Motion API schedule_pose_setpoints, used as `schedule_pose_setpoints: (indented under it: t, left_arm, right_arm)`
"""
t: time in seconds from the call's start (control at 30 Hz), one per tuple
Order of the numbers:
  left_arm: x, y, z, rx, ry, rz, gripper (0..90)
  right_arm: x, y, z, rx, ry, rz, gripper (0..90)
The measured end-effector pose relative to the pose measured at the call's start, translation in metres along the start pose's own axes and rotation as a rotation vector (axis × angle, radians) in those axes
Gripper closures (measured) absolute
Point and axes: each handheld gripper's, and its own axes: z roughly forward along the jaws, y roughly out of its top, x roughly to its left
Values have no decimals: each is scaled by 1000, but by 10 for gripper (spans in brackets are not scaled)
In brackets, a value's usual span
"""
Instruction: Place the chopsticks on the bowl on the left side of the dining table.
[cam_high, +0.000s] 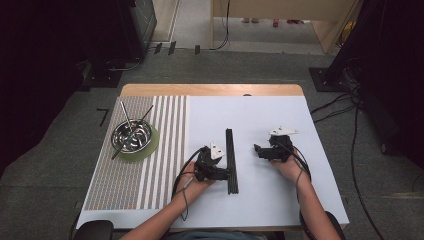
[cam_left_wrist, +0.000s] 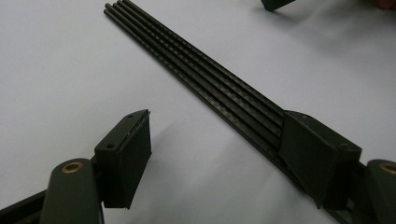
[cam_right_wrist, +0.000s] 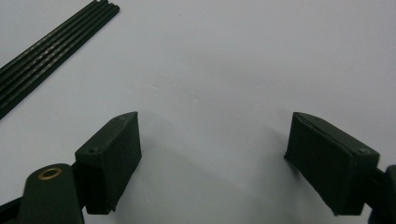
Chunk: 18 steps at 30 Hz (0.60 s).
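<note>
A bundle of several long black rods (cam_high: 230, 160) lies flat on the white mat, running away from the person. In the left gripper view the rods (cam_left_wrist: 201, 70) stretch diagonally to the upper left, and their near part is hidden under the right-hand jaw. My left gripper (cam_high: 222, 172) sits just left of the bundle, open (cam_left_wrist: 217, 128), with its jaws not pressing on the rods. My right gripper (cam_high: 259, 150) rests to the right of the bundle, open (cam_right_wrist: 212, 126), with only bare mat between its jaws. The rods (cam_right_wrist: 46, 51) cross the upper left of the right gripper view.
A metal bowl (cam_high: 132, 136) on a green plate (cam_high: 149, 149) stands on the striped mat (cam_high: 150, 170) at the left, with thin sticks (cam_high: 127, 119) leaning in it. The white mat (cam_high: 270, 115) covers the rest of the table. Cables lie on the floor at right.
</note>
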Motion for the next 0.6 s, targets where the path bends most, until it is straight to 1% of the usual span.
schedule_pose_setpoints:
  t: [0.17, 0.2, 0.27, 0.3, 0.33, 0.37, 0.43, 0.47, 0.6]
  left_arm:
    - [1, -1, 0, 7, -9, -10, 276]
    - [1, -1, 0, 9, -10, -11, 302]
    - [1, -1, -1, 11, -11, -11, 321]
    - [1, -1, -1, 12, -14, -14, 343]
    - [2, -1, -2, 13, -17, -18, 388]
    - [2, -1, -2, 15, -19, -19, 388]
    - [2, 0, -3, 27, -10, 9, 438]
    - [2, 0, -3, 31, -5, 16, 472]
    - [5, 0, -6, 48, -5, 20, 576]
  right_arm:
    - [0, 0, 0, -1, -1, 0, 175]
    - [0, 0, 0, 0, -1, 0, 175]
    - [0, 0, 0, 0, 0, 0, 175]
    - [0, 0, 0, -1, -1, 0, 175]
    - [0, 0, 0, -1, -1, 0, 175]
    - [0, 0, 0, -1, -1, 0, 175]
    - [0, 0, 0, -1, -1, 0, 175]
    - [0, 0, 0, -1, -1, 0, 175]
    - [0, 0, 0, -1, -1, 0, 175]
